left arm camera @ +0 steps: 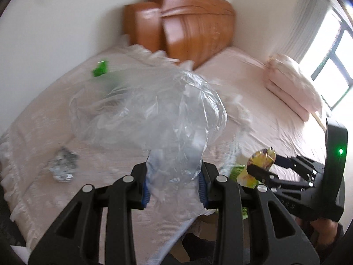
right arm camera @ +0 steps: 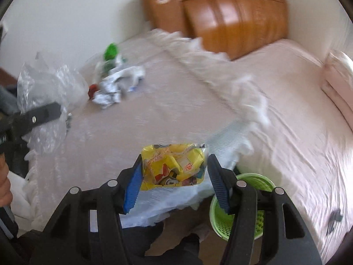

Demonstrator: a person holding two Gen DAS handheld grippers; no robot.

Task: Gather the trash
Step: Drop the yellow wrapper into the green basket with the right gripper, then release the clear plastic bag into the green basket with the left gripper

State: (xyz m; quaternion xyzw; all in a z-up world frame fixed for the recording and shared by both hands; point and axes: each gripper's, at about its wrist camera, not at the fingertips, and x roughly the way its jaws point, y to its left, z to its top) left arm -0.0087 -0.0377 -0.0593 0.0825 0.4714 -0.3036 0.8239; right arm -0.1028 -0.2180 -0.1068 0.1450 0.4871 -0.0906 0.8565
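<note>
My left gripper (left arm camera: 174, 184) is shut on a crumpled clear plastic bag (left arm camera: 154, 110) and holds it above the pink bed (left arm camera: 253, 114). It also shows in the right wrist view (right arm camera: 44, 112) at the far left with the bag (right arm camera: 50, 84). My right gripper (right arm camera: 174, 176) is shut on a yellow snack wrapper (right arm camera: 174, 165) over the bed's front edge. It shows in the left wrist view (left arm camera: 260, 165) with the wrapper (left arm camera: 262, 156). A green basket (right arm camera: 253, 203) stands on the floor just right of it.
Crumpled silver foil (left arm camera: 62, 164) lies on the bed at the left. A pile of white crumpled paper (right arm camera: 119, 86), a green piece (right arm camera: 111, 52) and a red bit (right arm camera: 93, 90) lie farther back. A folded pink pillow (left arm camera: 291, 86) and a wooden headboard (left arm camera: 187, 26) stand beyond.
</note>
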